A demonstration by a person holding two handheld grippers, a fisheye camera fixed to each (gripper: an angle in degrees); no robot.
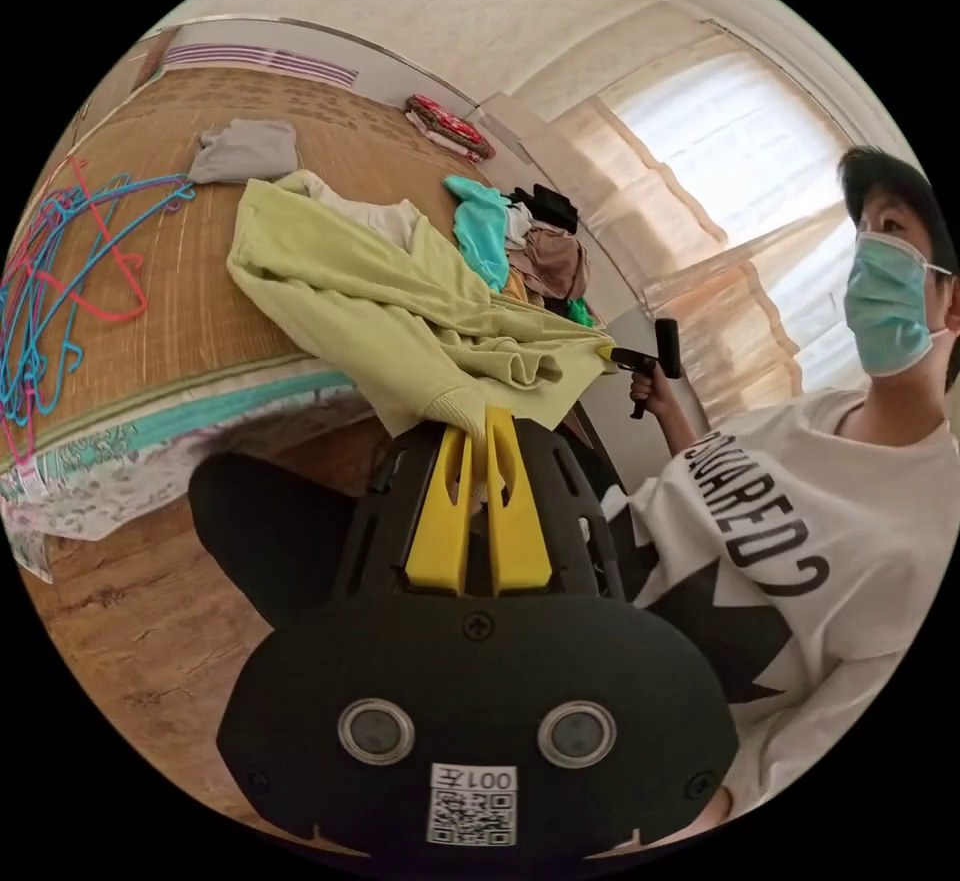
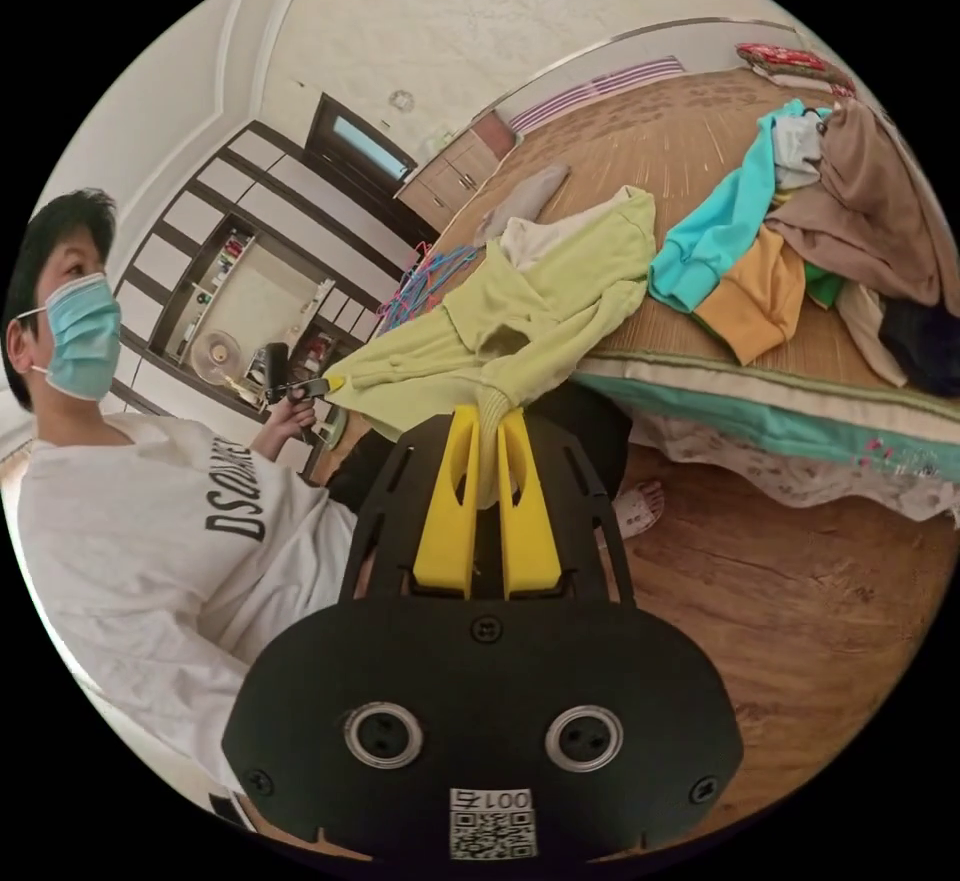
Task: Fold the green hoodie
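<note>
Yellow fingers (image 1: 487, 431) of left gripper (image 1: 480, 426) pinched on green hoodie (image 1: 400, 306) cuff; right gripper (image 2: 487, 426) likewise clamps other cuff. Hoodie body drapes off bed (image 2: 800, 411) edge.

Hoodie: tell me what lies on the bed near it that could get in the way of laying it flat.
The hoodie is pinched by both grippers, left and right. A clothes pile lies close on one side, hangers and a grey garment on the other.
</note>
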